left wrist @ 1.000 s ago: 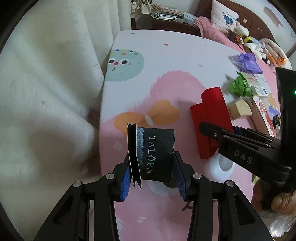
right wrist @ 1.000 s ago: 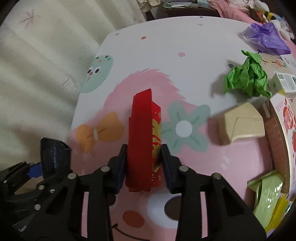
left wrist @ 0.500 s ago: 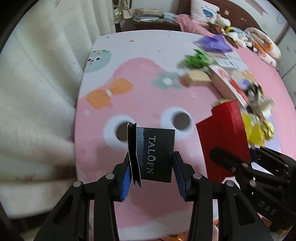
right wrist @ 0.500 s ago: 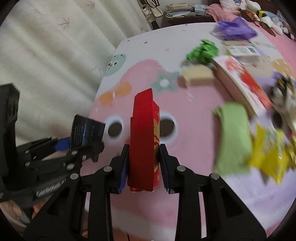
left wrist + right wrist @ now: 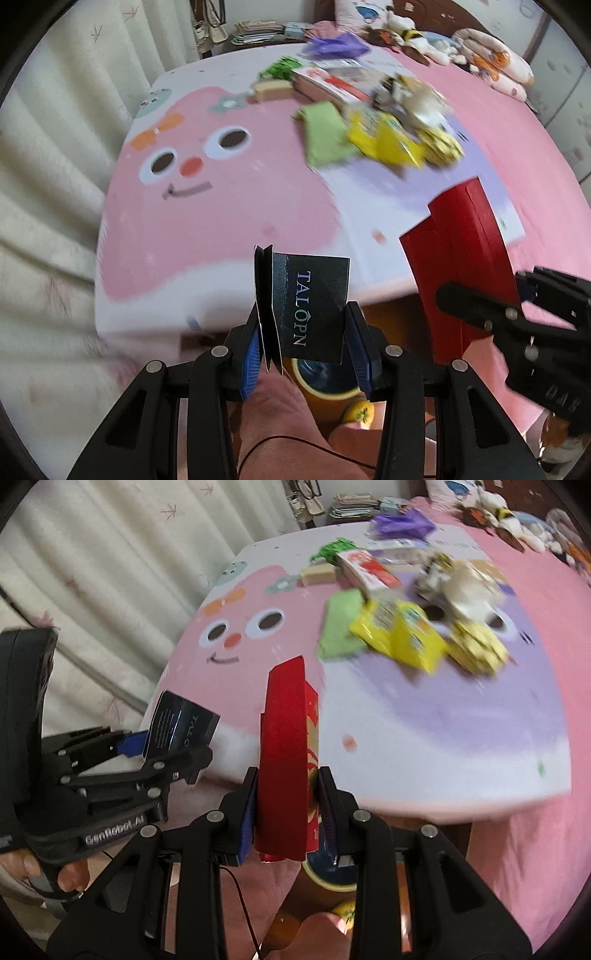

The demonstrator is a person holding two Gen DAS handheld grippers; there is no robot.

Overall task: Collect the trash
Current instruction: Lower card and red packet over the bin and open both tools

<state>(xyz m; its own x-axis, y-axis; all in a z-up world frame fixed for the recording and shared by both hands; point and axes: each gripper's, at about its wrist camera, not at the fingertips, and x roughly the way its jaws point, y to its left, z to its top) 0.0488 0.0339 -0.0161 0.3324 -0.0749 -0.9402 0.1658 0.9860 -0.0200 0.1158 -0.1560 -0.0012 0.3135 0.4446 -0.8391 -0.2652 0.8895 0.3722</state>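
The left gripper (image 5: 306, 343) is clamped on a black card packet (image 5: 310, 310) and the right gripper (image 5: 286, 812) on a red box (image 5: 286, 760), each standing upright between the jaws with its long axis running forward, both held off the near edge of the bed (image 5: 221, 229). Directly below and just behind both sets of fingertips sits what looks like a yellow-rimmed bin (image 5: 325, 384), though only part of its rim shows. I judge it lies about equally near to either gripper, so the drop is straight down.
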